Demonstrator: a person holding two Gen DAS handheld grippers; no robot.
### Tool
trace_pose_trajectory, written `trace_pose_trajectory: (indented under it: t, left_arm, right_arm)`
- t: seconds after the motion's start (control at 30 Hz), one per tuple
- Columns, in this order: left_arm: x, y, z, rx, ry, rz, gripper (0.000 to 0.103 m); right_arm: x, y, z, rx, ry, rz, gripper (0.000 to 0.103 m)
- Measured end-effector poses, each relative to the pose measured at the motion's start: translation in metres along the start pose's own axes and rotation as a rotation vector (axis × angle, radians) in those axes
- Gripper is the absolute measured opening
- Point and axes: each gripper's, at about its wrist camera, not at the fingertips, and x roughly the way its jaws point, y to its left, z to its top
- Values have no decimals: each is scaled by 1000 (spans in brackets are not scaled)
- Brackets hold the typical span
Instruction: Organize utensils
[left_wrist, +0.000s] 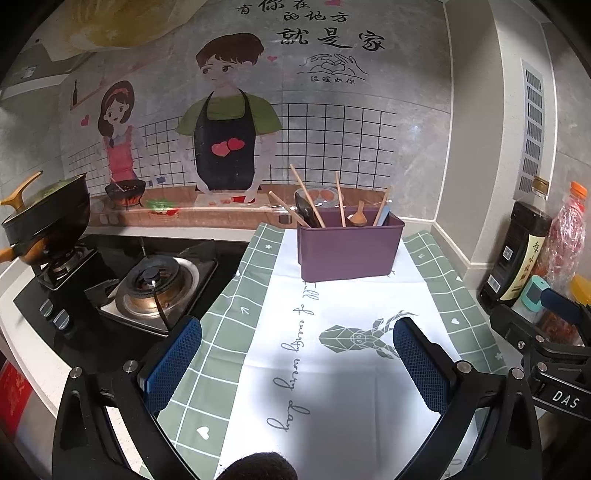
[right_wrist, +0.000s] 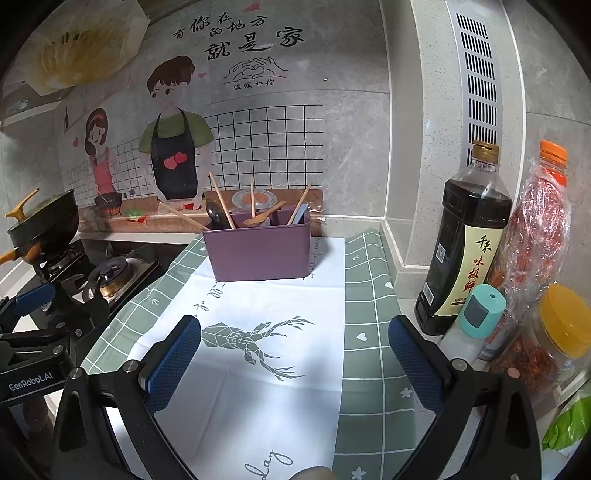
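A purple utensil holder (left_wrist: 349, 251) stands at the far end of a green-and-white cloth (left_wrist: 325, 369); it also shows in the right wrist view (right_wrist: 258, 249). It holds wooden chopsticks (left_wrist: 306, 195), a wooden spoon (left_wrist: 358, 216), a dark ladle (left_wrist: 304, 210) and a blue-handled utensil (left_wrist: 384, 216). My left gripper (left_wrist: 297, 363) is open and empty, low over the cloth, well short of the holder. My right gripper (right_wrist: 293, 363) is open and empty, to the right of the left one. No loose utensil shows on the cloth.
A gas stove (left_wrist: 151, 288) with a black pot (left_wrist: 48, 218) lies to the left. A soy sauce bottle (right_wrist: 465, 240), an orange-capped bottle (right_wrist: 535, 221), a small teal-capped container (right_wrist: 476, 317) and a yellow-lidded jar (right_wrist: 554, 332) stand at the right by the wall.
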Motion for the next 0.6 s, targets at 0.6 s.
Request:
trace_pose_trajectory:
  t: [0.6]
  left_arm:
    - [1,0,1,1,3,-3,103]
  right_arm:
    - [3,-4,2,3,2,0,102]
